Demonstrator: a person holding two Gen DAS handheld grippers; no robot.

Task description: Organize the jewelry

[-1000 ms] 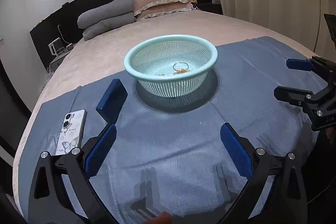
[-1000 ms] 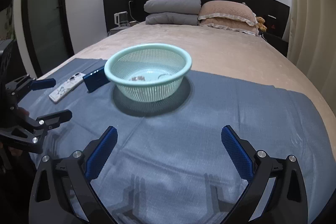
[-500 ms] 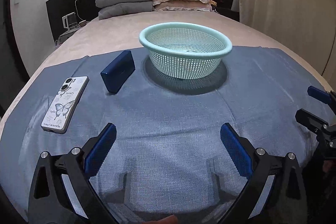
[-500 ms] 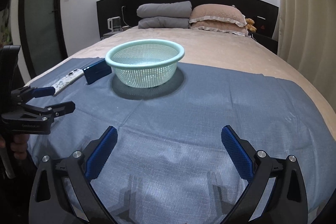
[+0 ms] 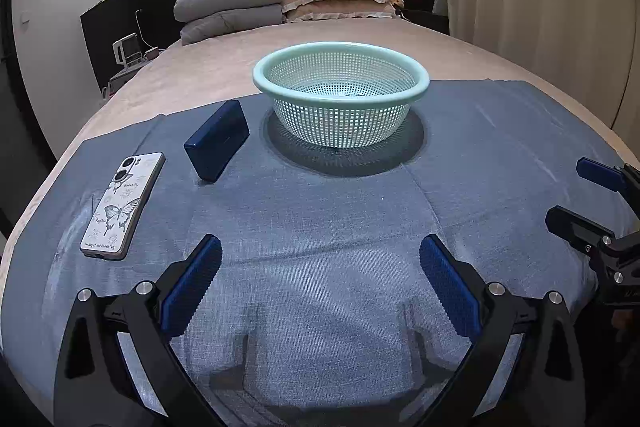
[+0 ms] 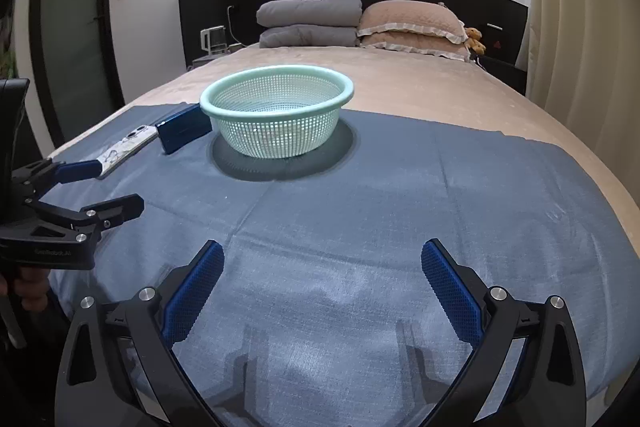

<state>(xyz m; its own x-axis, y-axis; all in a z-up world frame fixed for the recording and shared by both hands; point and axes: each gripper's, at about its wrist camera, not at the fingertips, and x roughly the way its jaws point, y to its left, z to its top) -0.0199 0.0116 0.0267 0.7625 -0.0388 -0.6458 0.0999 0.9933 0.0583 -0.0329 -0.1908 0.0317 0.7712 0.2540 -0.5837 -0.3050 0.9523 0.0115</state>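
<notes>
where right view adds hand (image 6: pixel 28 291) — teddy (image 6: pixel 474 39).

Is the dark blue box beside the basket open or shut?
Shut. The dark blue box lies flat on the blue cloth, lid down, no gap showing, left of the basket.
</notes>
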